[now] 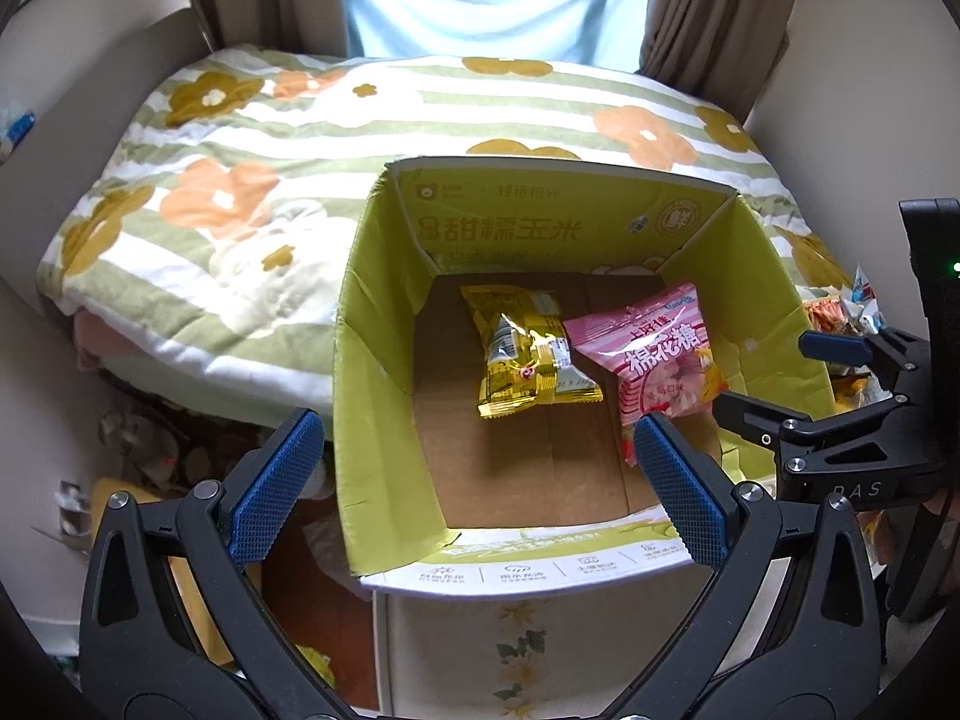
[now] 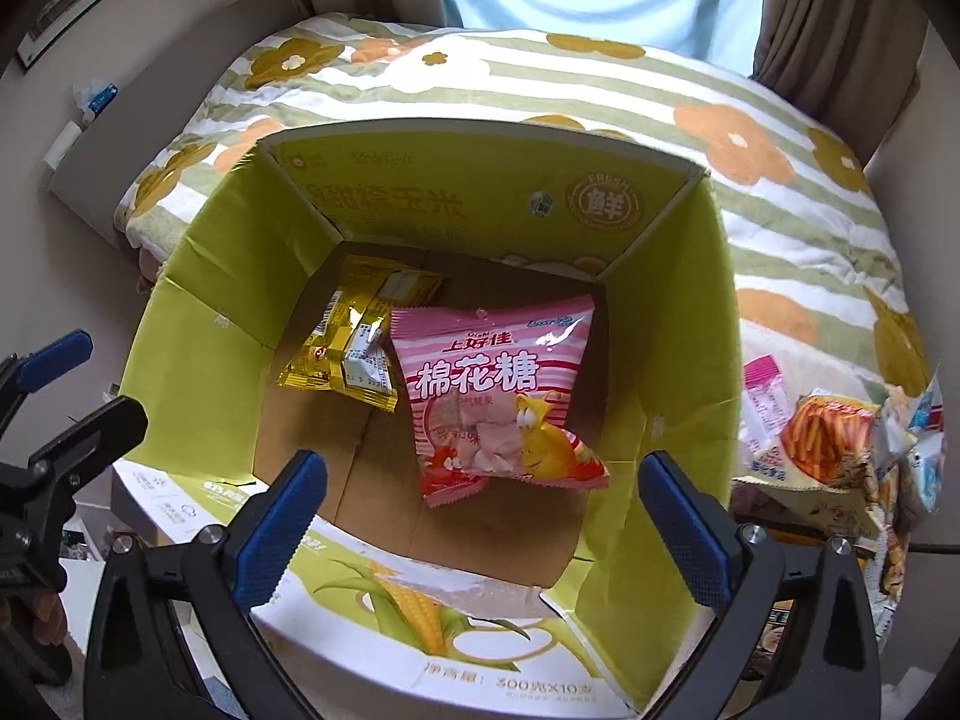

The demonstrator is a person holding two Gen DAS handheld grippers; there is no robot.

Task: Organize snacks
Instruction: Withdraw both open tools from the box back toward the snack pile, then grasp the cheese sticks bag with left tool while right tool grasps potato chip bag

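Note:
An open green cardboard box point(image 1: 372, 360) point(image 2: 198, 330) stands in front of a bed. On its brown floor lie a yellow snack packet point(image 1: 528, 354) point(image 2: 354, 342) and, to its right, a pink marshmallow bag point(image 1: 654, 354) point(image 2: 498, 396). My left gripper point(image 1: 474, 480) hangs open over the box's near left part with nothing between its fingers. My right gripper point(image 2: 480, 516) point(image 1: 780, 378) is open wide above the near rim, the pink bag lying loose below it.
A pile of snack bags point(image 2: 834, 444) point(image 1: 840, 318) lies right of the box, among them an orange stick-snack bag. The flowered quilt point(image 1: 270, 180) point(image 2: 750, 138) covers the bed behind. Curtains point(image 1: 714, 12) and a window sit at the back. Clutter lies on the floor at left point(image 1: 150, 450).

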